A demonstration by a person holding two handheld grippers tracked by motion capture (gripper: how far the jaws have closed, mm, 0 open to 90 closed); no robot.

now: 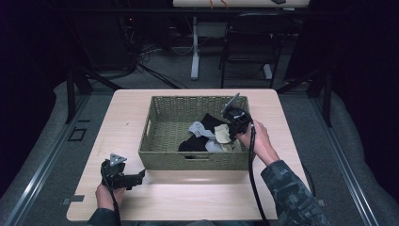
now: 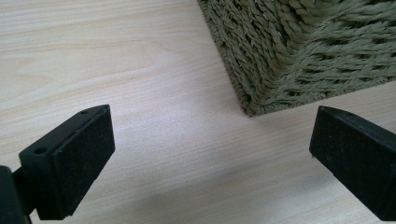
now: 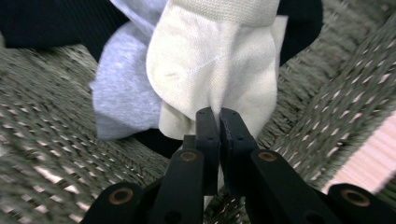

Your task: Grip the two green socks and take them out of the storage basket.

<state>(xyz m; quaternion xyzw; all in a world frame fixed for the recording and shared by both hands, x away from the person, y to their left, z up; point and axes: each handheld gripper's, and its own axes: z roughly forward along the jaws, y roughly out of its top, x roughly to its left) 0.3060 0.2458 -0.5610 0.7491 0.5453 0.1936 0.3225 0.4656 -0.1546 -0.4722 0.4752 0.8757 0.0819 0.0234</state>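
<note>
Sock (image 3: pixel 210 79), cream, lies at the basket's (image 1: pixel 160 157) 4 o'clock corner among grey and black laundry. Left gripper (image 1: pixel 136 179) idles at 7 o'clock, jaws apart; right gripper (image 3: pixel 218 122) is clamped on the sock's edge. Best lifted straight up and slowly, so the thin pinch holds and neighbouring cloth drops away.

Light wooden table (image 1: pixel 197 193), grey sock (image 1: pixel 196 128) and black garments (image 1: pixel 193 143) — dark chair (image 1: pixel 249 42) beyond

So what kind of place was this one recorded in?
Probably a lab or recording room, not a home: a plain wooden table on grey carpet, dark surroundings, loose cables on the floor and an office chair behind.
</note>
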